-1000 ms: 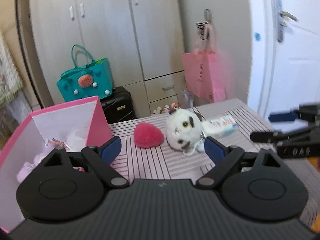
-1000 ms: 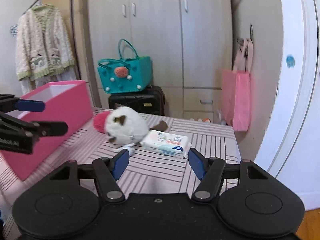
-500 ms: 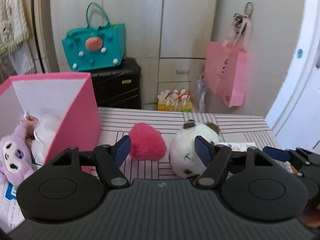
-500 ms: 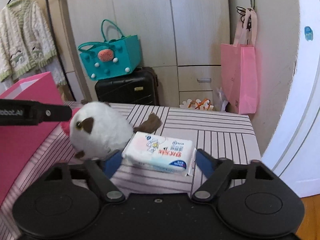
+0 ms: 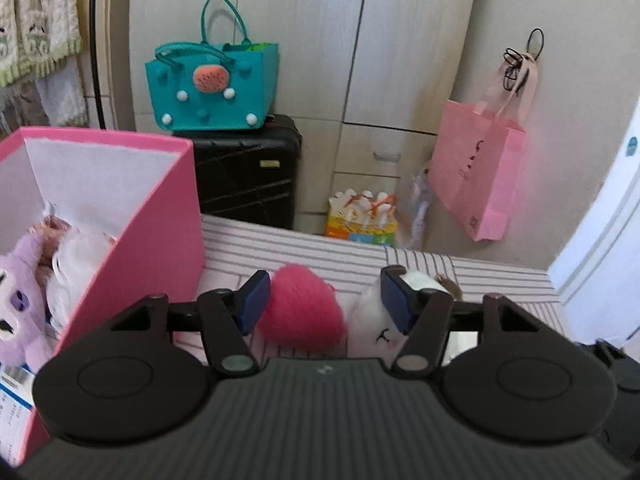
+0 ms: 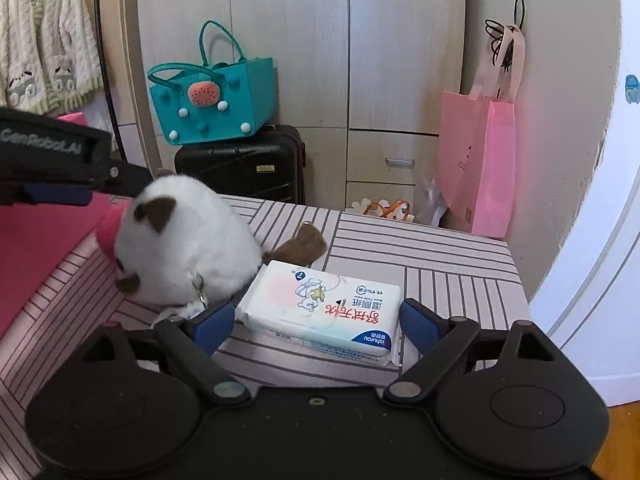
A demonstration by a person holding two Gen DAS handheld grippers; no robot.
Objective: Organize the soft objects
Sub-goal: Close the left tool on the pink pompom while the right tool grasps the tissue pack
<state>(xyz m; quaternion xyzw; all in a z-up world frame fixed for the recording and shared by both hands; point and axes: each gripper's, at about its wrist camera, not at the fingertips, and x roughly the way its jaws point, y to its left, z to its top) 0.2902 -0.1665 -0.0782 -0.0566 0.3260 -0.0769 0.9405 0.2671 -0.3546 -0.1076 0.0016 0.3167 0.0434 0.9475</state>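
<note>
A fluffy pink heart plush lies on the striped table, touching a white plush animal with brown ears. My left gripper is closing; the pink plush sits between its blue pads, and the right pad overlaps the white plush. I see no firm press. In the right wrist view the white plush rests against a pack of wet wipes. My right gripper is opening, its pads standing either side of the pack without touching it. A left finger hangs over the plush.
A pink open box at the left holds a purple plush and other soft toys. Beyond the table's far edge stand a black suitcase with a teal bag on top, a hanging pink bag and a wardrobe.
The left gripper rolled level, came up to the pink plush and narrowed its jaws around it. The right gripper advanced to the wipes pack and widened its jaws.
</note>
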